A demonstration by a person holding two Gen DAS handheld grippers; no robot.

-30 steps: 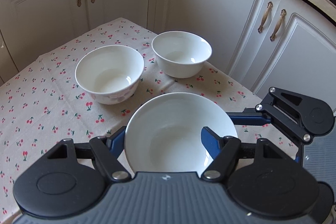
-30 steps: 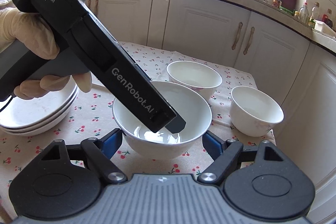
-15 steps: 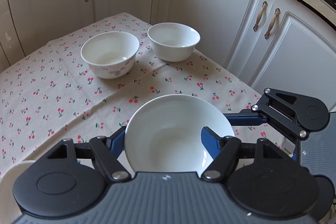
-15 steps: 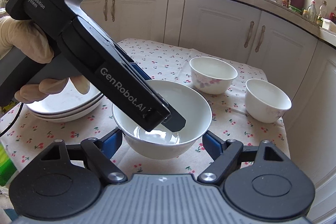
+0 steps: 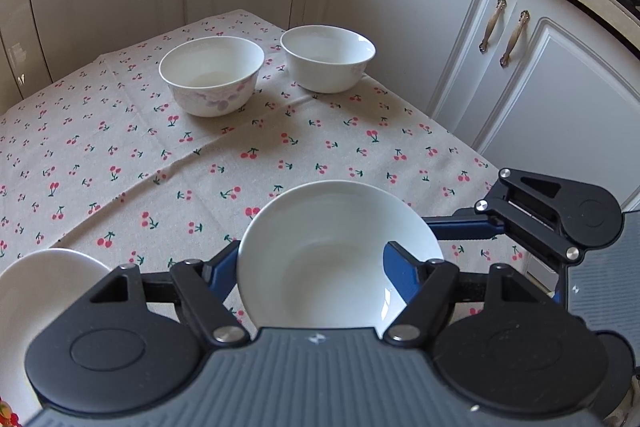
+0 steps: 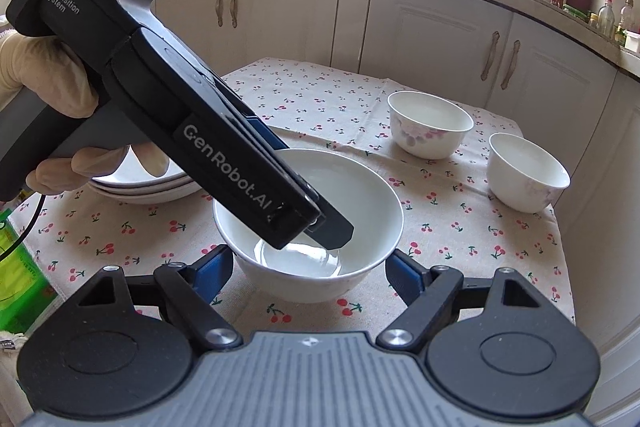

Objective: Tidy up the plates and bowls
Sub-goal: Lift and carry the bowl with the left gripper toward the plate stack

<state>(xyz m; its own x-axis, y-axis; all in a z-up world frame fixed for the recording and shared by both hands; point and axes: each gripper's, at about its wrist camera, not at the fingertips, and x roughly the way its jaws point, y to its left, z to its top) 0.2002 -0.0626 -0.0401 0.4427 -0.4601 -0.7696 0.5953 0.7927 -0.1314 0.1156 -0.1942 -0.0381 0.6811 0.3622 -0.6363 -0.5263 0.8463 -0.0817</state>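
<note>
Our left gripper point(image 5: 316, 267) pinches the wall of the wide white bowl point(image 5: 340, 255), one finger inside and one outside; the bowl sits low at the frame's centre, seemingly lifted off the cherry-print table point(image 5: 200, 163). Our right gripper point(image 6: 308, 267) is spread wide, holding nothing, with the bowl's base between its fingers. We judge the bowl is headed for a stack, so we keep it level and the grip firm. The flowered bowl point(image 5: 212, 79) and plain bowl point(image 5: 328, 57) wait near the upper centre; the stacked plates point(image 6: 144, 183) lie at mid-left.
</note>
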